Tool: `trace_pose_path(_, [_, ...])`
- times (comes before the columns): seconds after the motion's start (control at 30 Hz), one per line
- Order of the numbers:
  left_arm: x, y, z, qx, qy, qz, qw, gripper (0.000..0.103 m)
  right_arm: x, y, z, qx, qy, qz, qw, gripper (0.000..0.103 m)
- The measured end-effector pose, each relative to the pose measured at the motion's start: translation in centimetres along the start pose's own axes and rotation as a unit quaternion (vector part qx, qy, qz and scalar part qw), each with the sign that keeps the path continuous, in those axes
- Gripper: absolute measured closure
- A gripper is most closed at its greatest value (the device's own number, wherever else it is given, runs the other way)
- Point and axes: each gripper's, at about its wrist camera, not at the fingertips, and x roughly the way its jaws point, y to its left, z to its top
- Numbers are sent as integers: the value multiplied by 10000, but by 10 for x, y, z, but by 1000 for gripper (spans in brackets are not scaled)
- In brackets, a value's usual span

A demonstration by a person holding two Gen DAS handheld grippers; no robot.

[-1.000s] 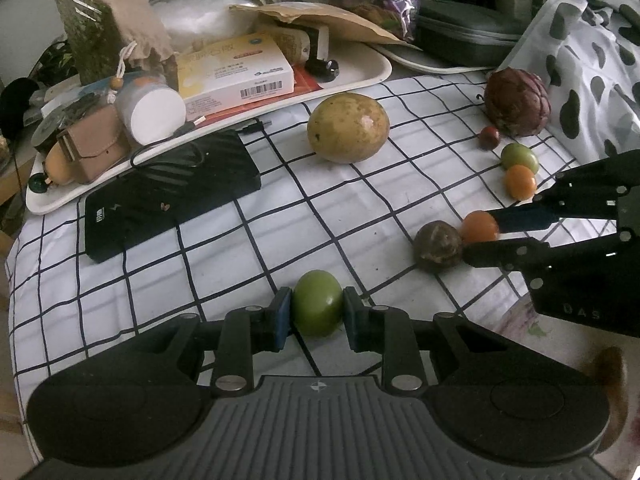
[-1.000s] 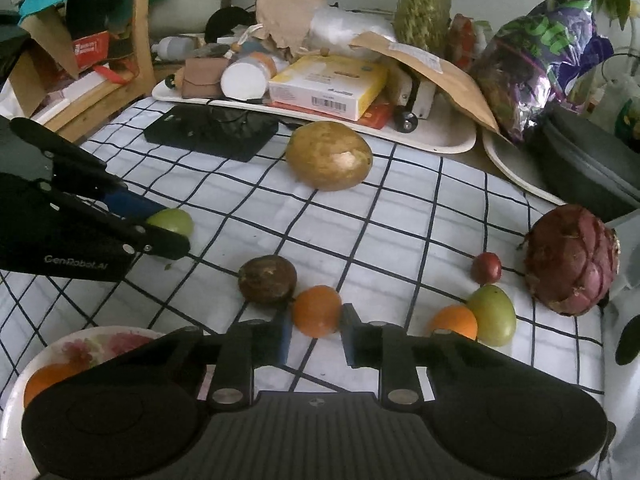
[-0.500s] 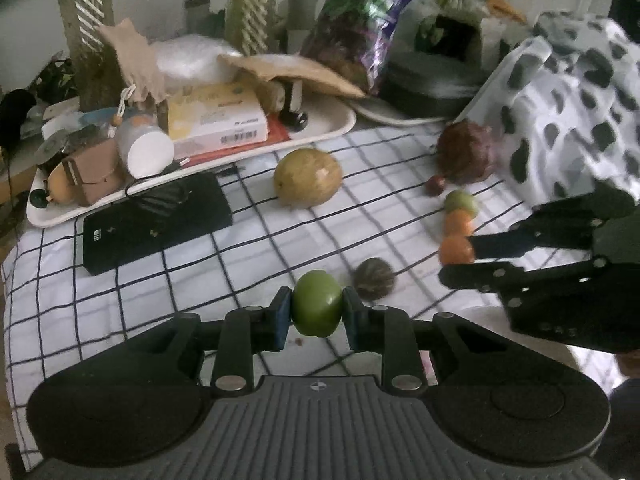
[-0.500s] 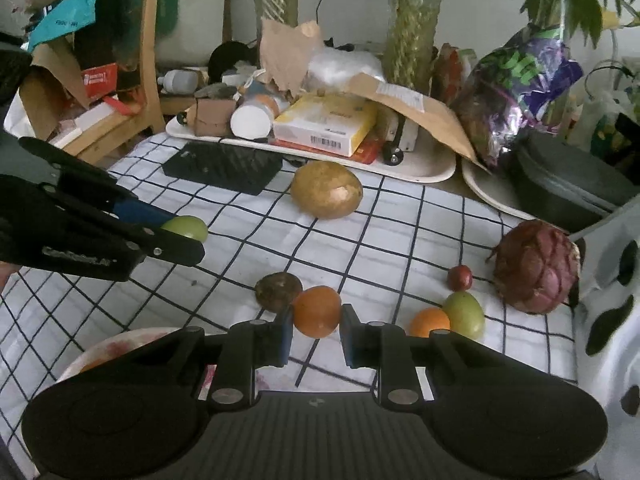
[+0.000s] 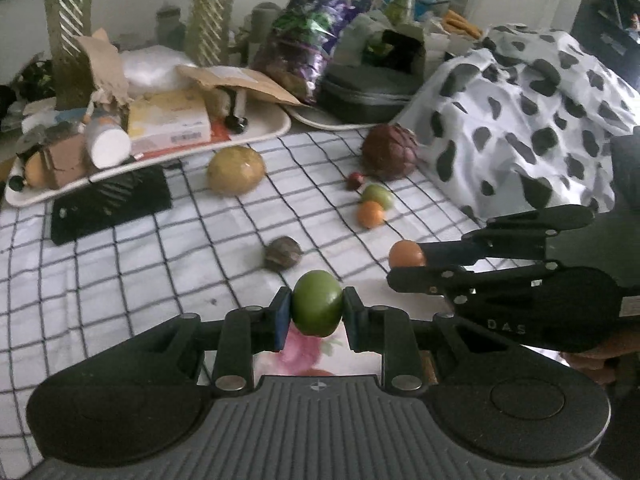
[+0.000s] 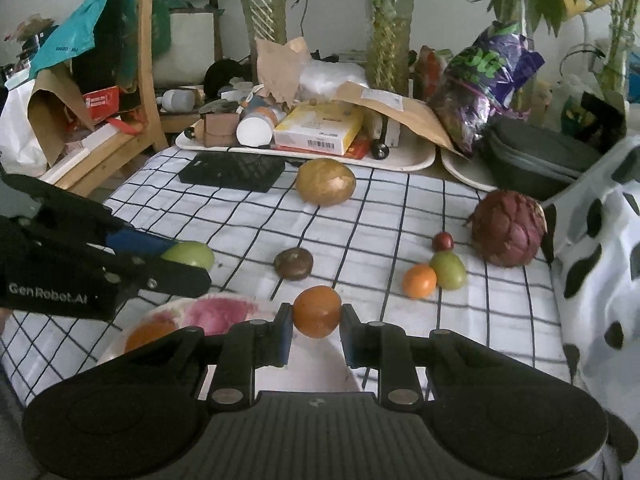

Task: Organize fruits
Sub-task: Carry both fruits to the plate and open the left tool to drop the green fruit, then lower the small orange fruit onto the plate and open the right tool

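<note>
A white cloth (image 6: 360, 236) with a black grid covers the desk, with clutter and potted palms behind. Nearest us, our left tongs (image 5: 316, 309) are clamped on a green fruit (image 5: 317, 303), held above a flowered plate (image 6: 224, 312) at 6 o'clock. Our right tongs (image 6: 316, 316) are clamped on an orange fruit (image 6: 317, 311), lifted over the plate's far rim; another orange fruit (image 6: 150, 330) lies on the plate at 8 o'clock in the right view. Beyond, a dark brown fruit (image 6: 293, 263) sits on the cloth at 12 o'clock. At 2 o'clock an orange (image 6: 419, 280) and a green fruit (image 6: 450, 270) touch each other, with a small red fruit (image 6: 443, 241) just behind them and a big purple scaly fruit (image 6: 508, 229) beside that. Farther at 12 o'clock rests a large yellow-brown fruit (image 6: 325, 182), near a black pad (image 6: 232, 170). Farthest, a tray (image 6: 416, 160) carries a yellow box (image 6: 320, 130).
</note>
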Motion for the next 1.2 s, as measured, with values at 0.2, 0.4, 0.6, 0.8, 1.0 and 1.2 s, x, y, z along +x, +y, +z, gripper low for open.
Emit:
trace_pose_path(0.2, [8,-9,-9,-12,203,-207,9996,77,-7,-1,-14,154,167,-50,9997,77])
trace_pose_path(0.4, [19,-15,-13,22,280,-327,9991,77,-10,-2,-22,257,268,-65,9993,77])
trace_pose_path(0.6, [12,-20,-11,208,123,-143,9996,38,-12,-4,-24,365,284,-66,9989,77])
trace_pose_path(0.8, [-2,-14,-12,12,9,176,9998,37,-16,-5,-27,476,274,-86,9985,77])
trace_pose_path(1.0, [-11,-5,-18,-166,11,470,9988,37,-17,-4,-27,575,265,-59,9980,77])
trace_pose_path(1.2, [-17,-2,-24,-240,-1,510,9984,37,-13,-3,-25,736,358,120,9966,69])
